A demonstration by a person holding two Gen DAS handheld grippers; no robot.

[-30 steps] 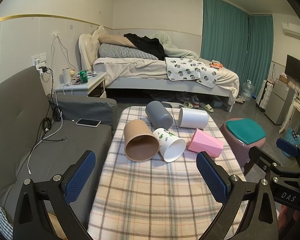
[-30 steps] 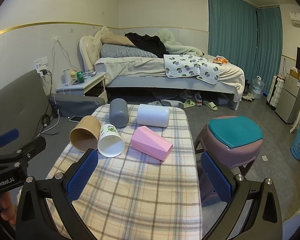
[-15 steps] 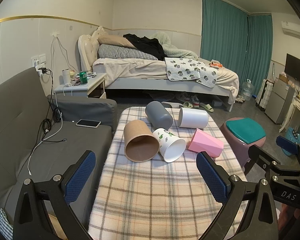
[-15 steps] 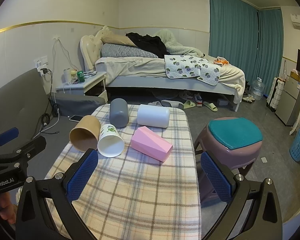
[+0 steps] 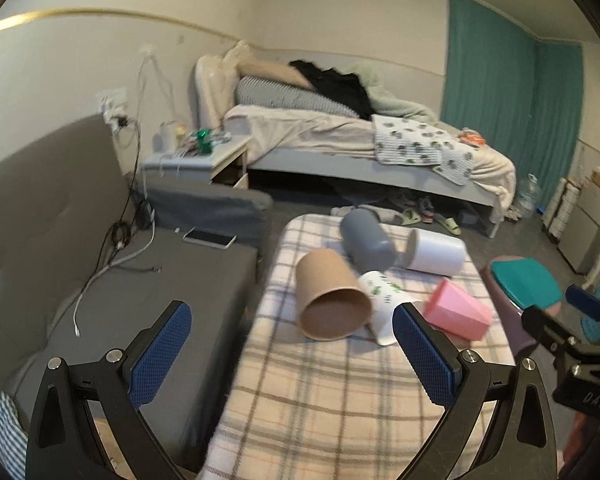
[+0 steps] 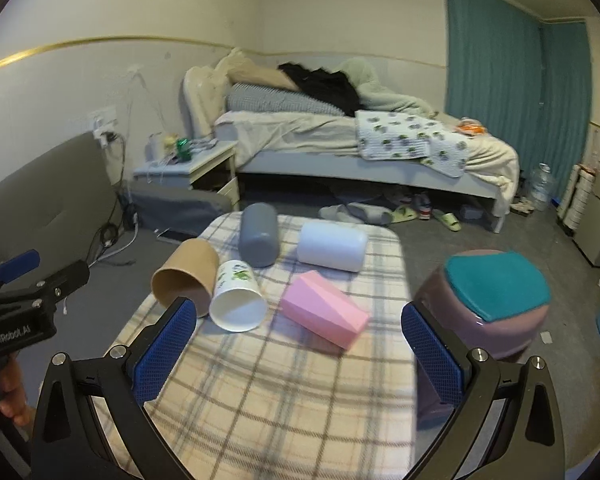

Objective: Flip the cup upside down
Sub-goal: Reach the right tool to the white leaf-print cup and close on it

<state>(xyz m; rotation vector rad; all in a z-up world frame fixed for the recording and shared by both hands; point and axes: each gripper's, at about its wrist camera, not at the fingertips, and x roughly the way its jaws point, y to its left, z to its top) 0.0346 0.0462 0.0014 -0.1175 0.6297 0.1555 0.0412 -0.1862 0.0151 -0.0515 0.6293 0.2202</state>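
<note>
Cups on their sides, both tongs wide apart.

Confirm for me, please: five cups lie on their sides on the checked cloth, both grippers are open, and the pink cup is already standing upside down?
Not quite. The pink cup also lies on its side, as the right wrist view shows. The rest holds: five cups lie on the checked cloth, and the left gripper and right gripper are both open.
</note>
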